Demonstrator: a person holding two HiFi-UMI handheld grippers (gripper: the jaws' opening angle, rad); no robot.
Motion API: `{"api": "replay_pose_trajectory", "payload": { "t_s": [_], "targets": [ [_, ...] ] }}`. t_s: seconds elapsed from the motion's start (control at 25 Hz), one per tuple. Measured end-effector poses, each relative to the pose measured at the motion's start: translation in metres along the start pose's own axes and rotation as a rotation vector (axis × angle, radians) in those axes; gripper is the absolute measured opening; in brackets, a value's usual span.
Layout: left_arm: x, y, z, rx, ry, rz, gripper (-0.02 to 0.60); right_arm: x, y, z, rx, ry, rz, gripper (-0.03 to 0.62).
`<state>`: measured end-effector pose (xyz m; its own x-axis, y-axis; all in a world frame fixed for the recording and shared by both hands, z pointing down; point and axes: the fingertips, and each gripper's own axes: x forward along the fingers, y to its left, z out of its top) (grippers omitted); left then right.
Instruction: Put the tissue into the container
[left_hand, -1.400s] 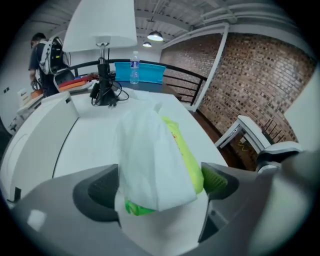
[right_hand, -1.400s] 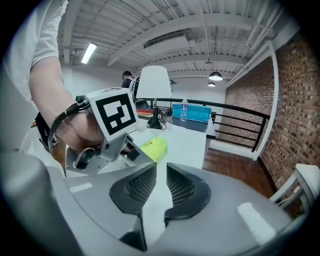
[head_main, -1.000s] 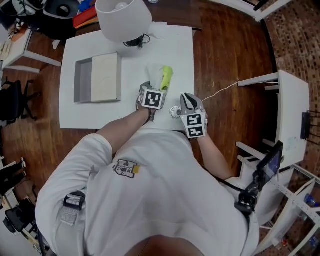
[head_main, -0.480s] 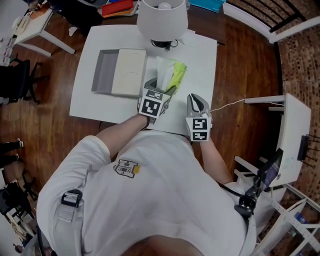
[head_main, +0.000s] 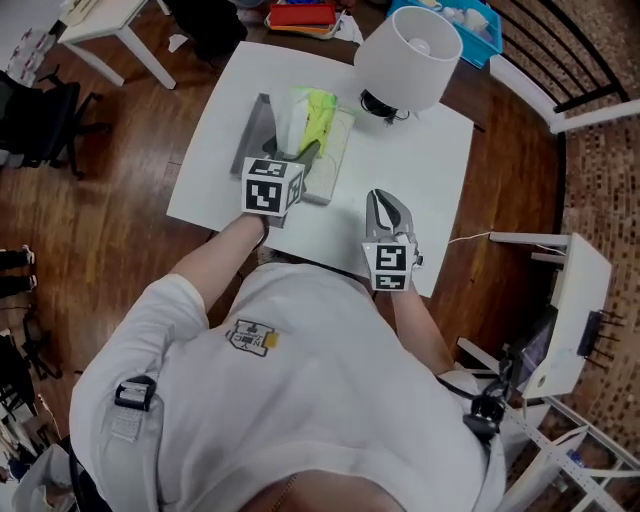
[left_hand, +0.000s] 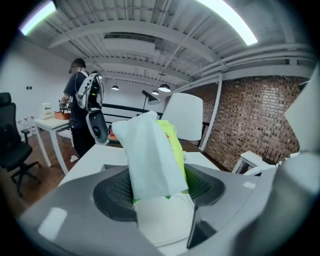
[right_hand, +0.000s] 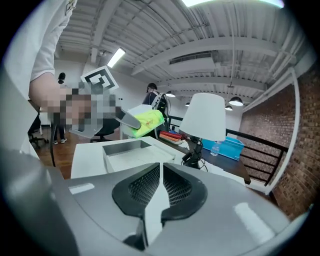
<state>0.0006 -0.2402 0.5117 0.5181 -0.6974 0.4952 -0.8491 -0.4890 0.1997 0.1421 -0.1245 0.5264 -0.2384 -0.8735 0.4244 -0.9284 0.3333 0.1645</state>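
- A tissue pack in a lime-green wrapper is seen clamped between the jaws of the left gripper. A white sheet, folded and slightly creased, is drawn up from its top.
- The pack is held in the air over the container, a shallow grey tray partly covered by a white panel, set on the white table.
- The right gripper is held over the table's near side, its jaws closed together with nothing between them.
- A white-shaded lamp is seen at the table's far edge.
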Motion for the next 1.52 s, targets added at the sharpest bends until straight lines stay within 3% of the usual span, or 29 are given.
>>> {"api": "replay_pose_trajectory", "payload": {
  "t_s": [0.24,0.44,0.84,0.96,1.24,1.52],
  "targets": [
    [-0.009,0.078,-0.012,0.043,0.041,0.074,0.282,0.022,0.042,0.023,-0.038,0.002,0.015,0.018],
    [0.004,0.109,-0.044,0.062,0.137,0.082,0.282,0.033,0.059,0.033,-0.060,0.013,0.006,0.018],
    [0.039,0.116,-0.100,0.118,0.367,0.068,0.283,0.040,0.069,0.040,-0.058,0.021,-0.041,0.017],
    [0.045,0.122,-0.117,0.123,0.426,0.099,0.284,0.039,0.069,0.037,-0.050,0.023,-0.055,0.017],
    [0.054,0.122,-0.132,0.226,0.480,0.162,0.293,0.032,0.063,0.024,-0.023,0.027,-0.088,0.015],
    [0.061,0.119,-0.139,0.212,0.568,0.150,0.307,0.032,0.063,0.020,-0.001,0.008,-0.084,0.015]
  ]
}}
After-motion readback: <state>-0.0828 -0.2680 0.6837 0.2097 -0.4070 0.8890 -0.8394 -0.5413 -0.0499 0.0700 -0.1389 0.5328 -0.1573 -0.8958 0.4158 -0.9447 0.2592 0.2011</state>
